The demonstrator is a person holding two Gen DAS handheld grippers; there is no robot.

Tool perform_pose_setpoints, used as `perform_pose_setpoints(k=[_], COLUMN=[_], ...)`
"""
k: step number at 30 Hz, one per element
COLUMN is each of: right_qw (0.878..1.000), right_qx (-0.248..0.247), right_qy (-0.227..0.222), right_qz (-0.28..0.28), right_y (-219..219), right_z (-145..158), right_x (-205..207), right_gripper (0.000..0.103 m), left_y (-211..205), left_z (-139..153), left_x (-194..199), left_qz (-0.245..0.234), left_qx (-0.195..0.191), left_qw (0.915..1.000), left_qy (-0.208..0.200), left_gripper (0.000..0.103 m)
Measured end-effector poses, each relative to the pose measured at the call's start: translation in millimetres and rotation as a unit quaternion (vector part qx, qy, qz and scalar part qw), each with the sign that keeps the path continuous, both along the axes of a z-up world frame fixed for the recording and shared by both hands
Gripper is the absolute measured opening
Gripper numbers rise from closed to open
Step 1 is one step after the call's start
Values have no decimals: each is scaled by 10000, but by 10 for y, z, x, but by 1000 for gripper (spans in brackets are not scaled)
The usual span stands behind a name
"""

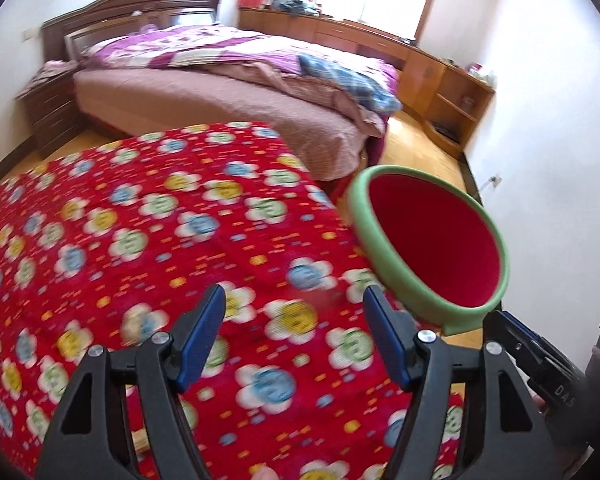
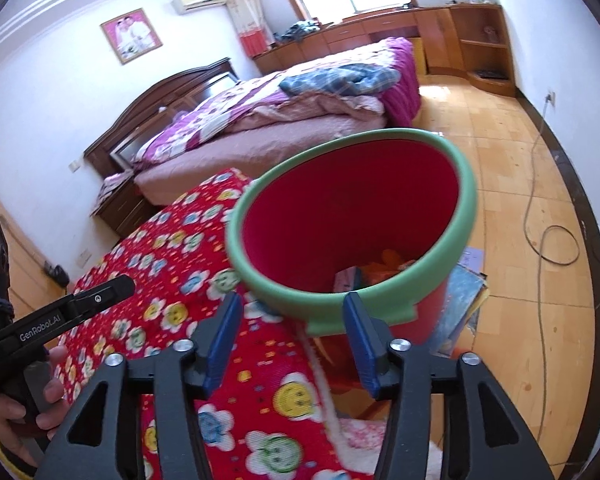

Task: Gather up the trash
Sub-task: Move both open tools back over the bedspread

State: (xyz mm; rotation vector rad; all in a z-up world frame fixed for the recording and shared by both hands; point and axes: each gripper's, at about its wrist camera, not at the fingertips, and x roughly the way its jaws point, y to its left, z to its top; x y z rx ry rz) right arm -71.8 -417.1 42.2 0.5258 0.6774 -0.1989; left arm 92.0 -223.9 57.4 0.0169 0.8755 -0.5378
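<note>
The bin, red with a green rim, stands just off the right edge of the counter, which is draped in a red flowered cloth. Through the right wrist view some scraps lie at its bottom: something orange and a pinkish packet. So part of the trash seems already collected.

The right gripper hangs over the counter's edge just short of the bin's near rim, its fingers apart with nothing between them. One blue pad sits in front of the rim, but I cannot tell if it touches. The left gripper hovers over the middle of the cloth, fingers wide and empty too.

The step in hand looks like the gap between a drop and the next pick. No loose trash shows on the cloth in either view, though blur over the busy pattern could hide a small piece. The next move calls for searching the counter, perhaps the floor by the bin, where papers lie, then lowering open fingers over whatever turns up.
</note>
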Motion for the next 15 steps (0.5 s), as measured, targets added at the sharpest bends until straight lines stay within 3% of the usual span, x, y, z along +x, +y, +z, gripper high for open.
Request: perform_pose_setpoints(k=[15], right_qw=[9956], right_qx=[-180], right_qy=[-58], right_qz=[917], right_y=[826], right_z=[76], right_x=[219], right_gripper=[69], left_y=[1026], left_z=[-33], left_x=[-218], left_qz=[1048], left_qx=[-4], left_qw=[9945], left_qy=[40], left_gripper=[71])
